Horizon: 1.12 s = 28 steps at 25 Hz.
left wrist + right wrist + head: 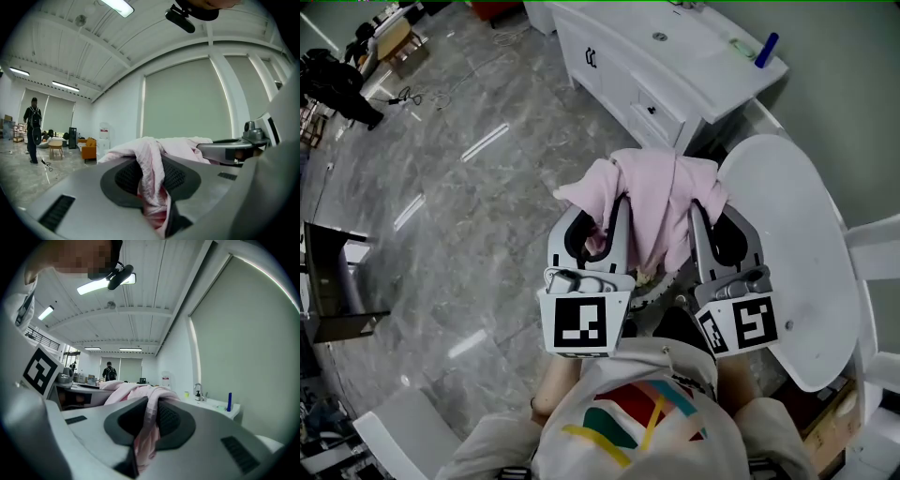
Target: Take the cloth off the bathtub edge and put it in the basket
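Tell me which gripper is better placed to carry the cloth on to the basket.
Neither clearly. The left gripper and right gripper are both shut on the pink cloth, which hangs evenly between them. Carrying with both looks safest. No basket clearly shows.

Cloth [661, 197] underside out of sight, distant person [33, 126] too small for detail
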Motion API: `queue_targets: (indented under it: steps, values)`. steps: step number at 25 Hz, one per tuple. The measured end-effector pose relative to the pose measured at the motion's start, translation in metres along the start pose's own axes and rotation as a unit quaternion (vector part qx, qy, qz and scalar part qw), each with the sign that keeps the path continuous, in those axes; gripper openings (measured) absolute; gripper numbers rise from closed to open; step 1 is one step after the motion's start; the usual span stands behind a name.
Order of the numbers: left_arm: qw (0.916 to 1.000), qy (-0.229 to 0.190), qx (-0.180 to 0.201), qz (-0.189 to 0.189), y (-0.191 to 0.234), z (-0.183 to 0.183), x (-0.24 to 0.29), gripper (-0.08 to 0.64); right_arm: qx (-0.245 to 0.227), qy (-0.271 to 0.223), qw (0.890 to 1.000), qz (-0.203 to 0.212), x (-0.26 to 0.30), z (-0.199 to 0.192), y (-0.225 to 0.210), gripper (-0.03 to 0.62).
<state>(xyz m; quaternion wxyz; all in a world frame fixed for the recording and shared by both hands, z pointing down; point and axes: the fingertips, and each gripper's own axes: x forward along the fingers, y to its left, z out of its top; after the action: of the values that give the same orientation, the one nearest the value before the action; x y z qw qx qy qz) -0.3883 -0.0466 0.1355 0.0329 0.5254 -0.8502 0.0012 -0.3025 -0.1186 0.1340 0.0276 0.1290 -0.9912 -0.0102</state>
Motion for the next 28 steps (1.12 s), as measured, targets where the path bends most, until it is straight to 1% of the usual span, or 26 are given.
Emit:
queue_targets:
  steps: [4, 7, 12, 17, 19, 22, 25, 28]
  values:
    - [0.9996, -0.002, 0.000, 0.029, 0.010, -0.001, -0.002, 0.110, -0.001, 0.000, 1.000, 0.029, 0.011, 0.002, 0.004, 0.048]
    - [0.9988, 0.002, -0.003, 0.049, 0.009, 0.000, -0.002, 0.110, 0.002, 0.001, 0.999, 0.048, 0.015, 0.004, 0.002, 0.048]
    - [0.9976, 0.009, 0.009, 0.067, -0.002, 0.001, 0.000, 0.110, 0.018, 0.001, 0.998, 0.065, 0.013, 0.002, -0.008, 0.048]
    - [0.9965, 0.030, -0.001, 0.078, -0.006, -0.015, 0.005, 0.110, 0.021, 0.019, 0.997, 0.076, 0.015, -0.012, -0.015, 0.048]
    - [0.9957, 0.044, 0.000, 0.081, -0.005, -0.025, 0.009, 0.110, 0.023, 0.031, 0.996, 0.076, 0.017, -0.021, -0.017, 0.048]
    - [0.9936, 0.076, 0.003, 0.083, -0.002, -0.051, 0.018, 0.110, 0.025, 0.056, 0.995, 0.076, 0.025, -0.042, -0.020, 0.048]
    - [0.9903, 0.107, -0.005, 0.088, 0.002, -0.083, 0.030, 0.110, 0.031, 0.083, 0.993, 0.081, 0.034, -0.072, -0.024, 0.048]
    - [0.9855, 0.143, -0.021, 0.089, 0.008, -0.123, 0.040, 0.110, 0.038, 0.118, 0.988, 0.088, 0.045, -0.108, -0.025, 0.048]
